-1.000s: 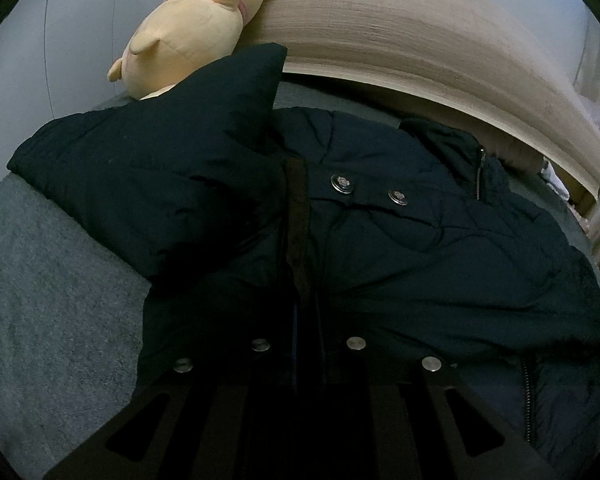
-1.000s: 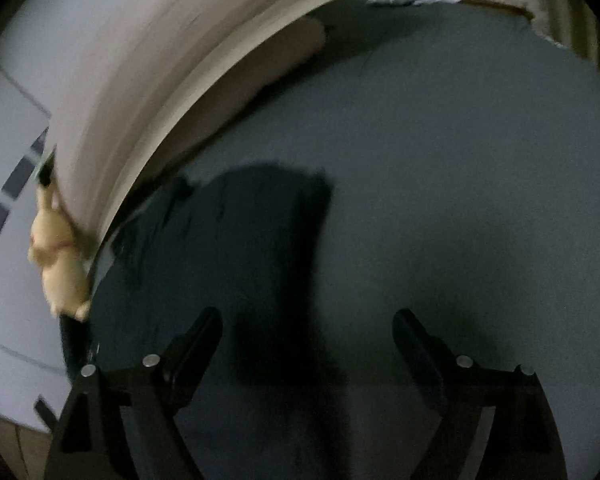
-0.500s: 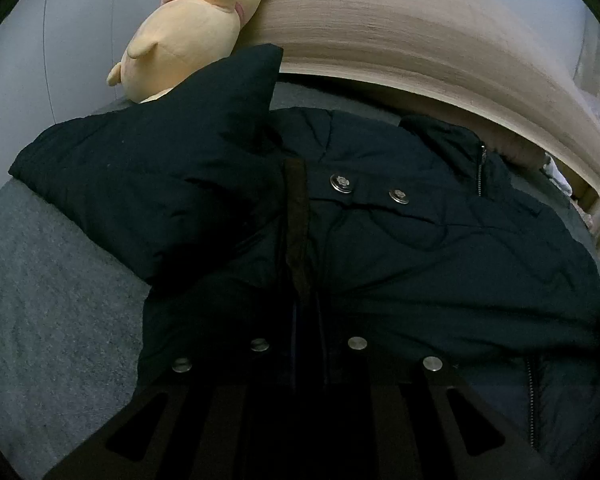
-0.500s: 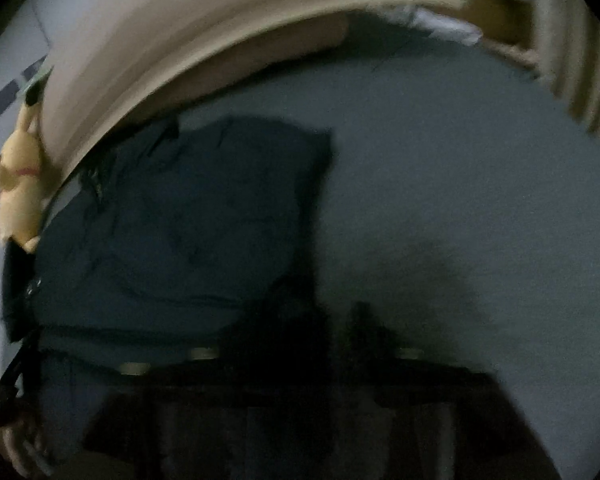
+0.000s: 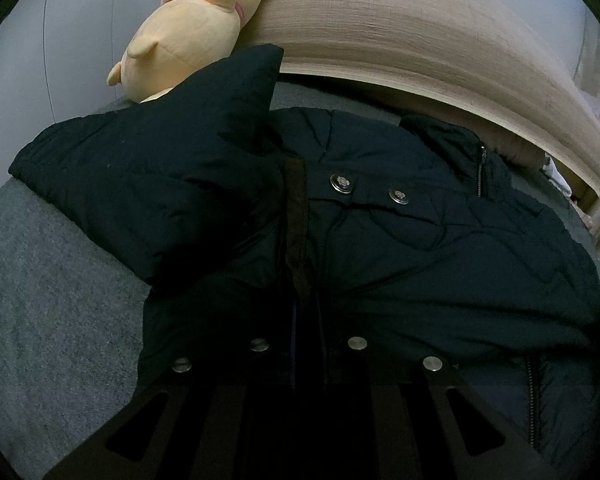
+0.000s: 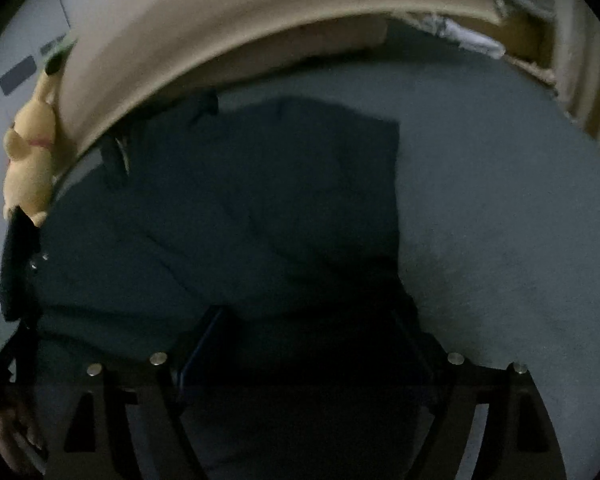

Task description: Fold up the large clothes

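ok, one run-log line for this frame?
stage: folding jacket on bed | left gripper: shut on jacket | right gripper: opening over jacket, gripping nothing | plush: at headboard

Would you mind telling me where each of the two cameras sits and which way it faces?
Left wrist: on the left gripper, looking down along its shut fingers, which pinch the jacket at its front; bed, plush toy and headboard lie beyond.
Right wrist: on the right gripper, angled down over the jacket's right edge; its jaws are opening, pads clear of the cloth. A hand shows at lower left.
Shared: jacket, bed, plush toy, headboard.
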A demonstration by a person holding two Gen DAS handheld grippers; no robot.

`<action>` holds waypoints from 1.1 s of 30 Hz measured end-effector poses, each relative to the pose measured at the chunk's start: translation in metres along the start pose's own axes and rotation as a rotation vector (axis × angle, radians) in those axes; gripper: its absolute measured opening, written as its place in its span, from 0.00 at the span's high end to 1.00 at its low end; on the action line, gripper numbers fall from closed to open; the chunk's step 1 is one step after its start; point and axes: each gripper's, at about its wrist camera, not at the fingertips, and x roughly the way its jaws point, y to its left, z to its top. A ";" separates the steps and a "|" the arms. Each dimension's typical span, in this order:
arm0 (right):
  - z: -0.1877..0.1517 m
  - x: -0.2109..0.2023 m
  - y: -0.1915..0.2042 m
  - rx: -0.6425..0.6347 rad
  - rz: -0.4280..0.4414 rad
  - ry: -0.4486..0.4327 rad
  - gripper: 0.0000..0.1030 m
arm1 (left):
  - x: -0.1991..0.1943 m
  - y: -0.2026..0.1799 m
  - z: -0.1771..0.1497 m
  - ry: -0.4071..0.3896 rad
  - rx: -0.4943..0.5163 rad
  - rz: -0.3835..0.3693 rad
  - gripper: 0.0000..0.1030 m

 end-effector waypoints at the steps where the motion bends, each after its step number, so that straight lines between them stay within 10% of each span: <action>1: -0.001 -0.005 0.003 -0.008 0.006 -0.017 0.18 | 0.000 0.000 0.000 0.000 -0.001 -0.002 0.89; 5: -0.013 -0.045 0.016 -0.064 -0.040 -0.148 0.11 | -0.004 0.000 0.003 0.011 0.000 -0.017 0.86; 10: -0.039 -0.063 0.000 -0.075 -0.152 -0.232 0.07 | -0.032 0.016 0.024 0.145 -0.049 -0.146 0.25; 16: -0.058 -0.056 -0.071 0.130 -0.231 -0.195 0.07 | -0.093 0.111 0.064 0.013 -0.154 -0.215 0.21; 24: -0.079 -0.046 -0.126 0.324 -0.280 -0.173 0.05 | -0.062 0.326 0.086 -0.038 -0.740 -0.177 0.21; 33: -0.074 -0.036 -0.127 0.294 -0.286 -0.147 0.00 | -0.010 0.379 0.095 -0.037 -0.906 -0.257 0.22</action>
